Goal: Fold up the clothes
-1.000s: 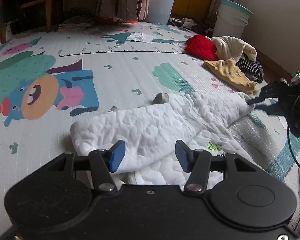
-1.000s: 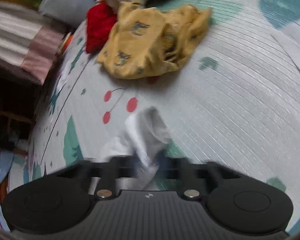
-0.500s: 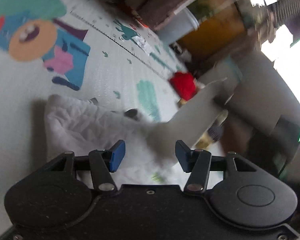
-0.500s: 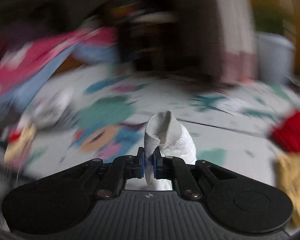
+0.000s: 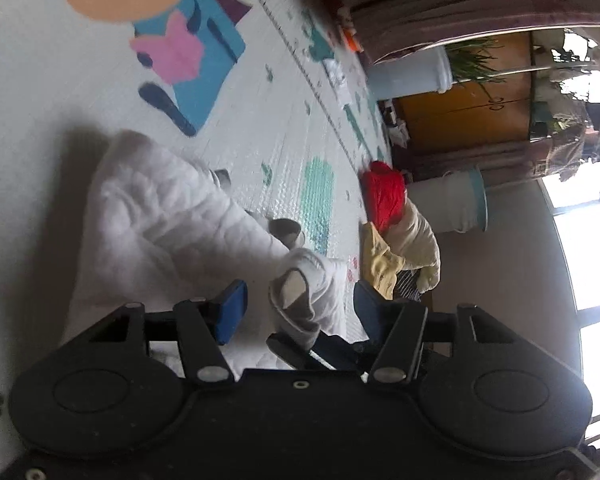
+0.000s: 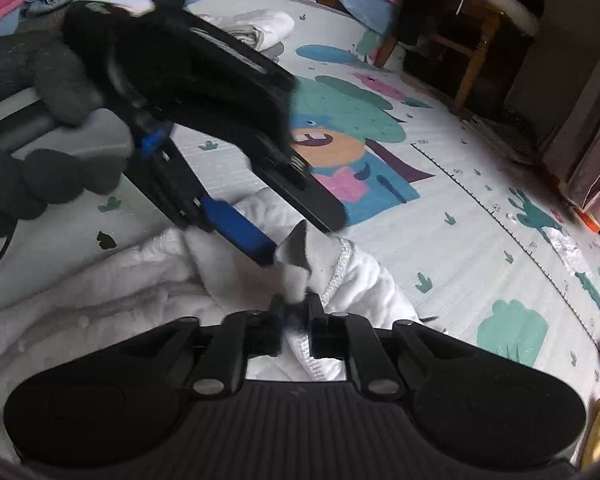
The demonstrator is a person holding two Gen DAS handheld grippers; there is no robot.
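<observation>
A white quilted garment [image 5: 168,216] lies on the cartoon play mat [image 5: 260,128]. My right gripper [image 6: 294,322] is shut on its grey-lined sleeve cuff [image 6: 296,256] and holds it raised over the garment body [image 6: 100,292]. My left gripper [image 5: 298,304] is open, tilted sideways, with the same cuff [image 5: 296,296] between its blue fingers [image 5: 232,310]. In the right wrist view the left gripper [image 6: 240,232] shows reaching in from the upper left, its blue pad touching the cuff.
A red garment [image 5: 384,196], a cream one [image 5: 420,240] and a yellow one [image 5: 380,268] are piled at the mat's edge by a white bucket [image 5: 452,204]. A planter [image 5: 412,74] stands by curtains. A wooden chair [image 6: 480,40] and folded whites [image 6: 260,28] lie beyond.
My right gripper has swung the sleeve cuff across over the garment body to my left gripper. My left gripper has rolled sideways and closed in around the cuff, still open.
</observation>
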